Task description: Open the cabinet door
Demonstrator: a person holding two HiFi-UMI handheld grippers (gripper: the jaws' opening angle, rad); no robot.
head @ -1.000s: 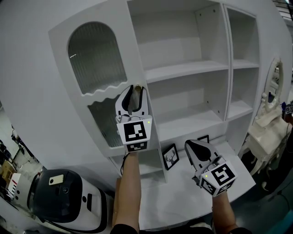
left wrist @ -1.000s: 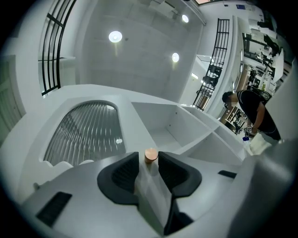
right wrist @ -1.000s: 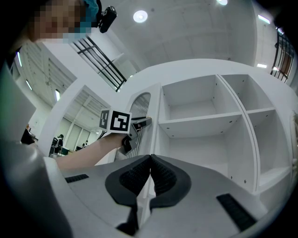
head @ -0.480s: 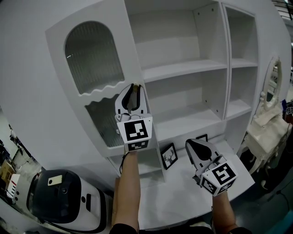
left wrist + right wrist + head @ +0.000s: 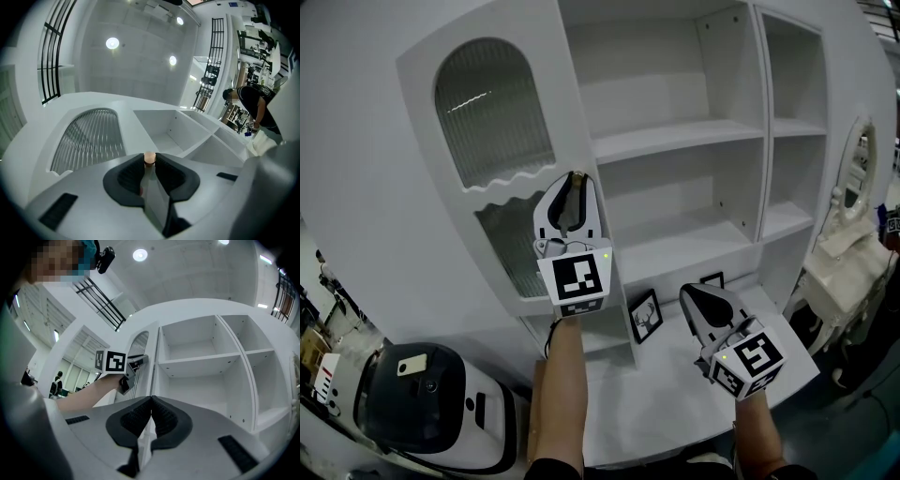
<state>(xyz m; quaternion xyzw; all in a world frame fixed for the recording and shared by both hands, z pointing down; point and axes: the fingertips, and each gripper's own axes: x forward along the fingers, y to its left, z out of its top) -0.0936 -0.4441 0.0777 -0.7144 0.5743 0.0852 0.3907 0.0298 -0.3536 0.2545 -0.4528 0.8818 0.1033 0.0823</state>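
The white cabinet door (image 5: 487, 122) has an arched pane of ribbed glass and hangs left of the open shelves (image 5: 675, 141). Its small tan knob (image 5: 578, 177) sits on the door's right edge. My left gripper (image 5: 574, 180) points up at that edge. In the left gripper view the knob (image 5: 149, 160) shows between the fingertips of the left gripper (image 5: 149, 156), whose jaws are closing and whose pads touch both of its sides. My right gripper (image 5: 691, 293) hangs lower right over the counter, shut with nothing in it; its tips (image 5: 151, 400) meet.
Two small framed pictures (image 5: 647, 319) (image 5: 715, 281) lean on the white counter (image 5: 675, 403) under the shelves. A white and black machine (image 5: 431, 403) stands at lower left. A white mirror and chair (image 5: 853, 216) stand at the right. A person (image 5: 253, 103) is far off.
The left gripper's jaws have narrowed around the knob. The right gripper has kept its place.
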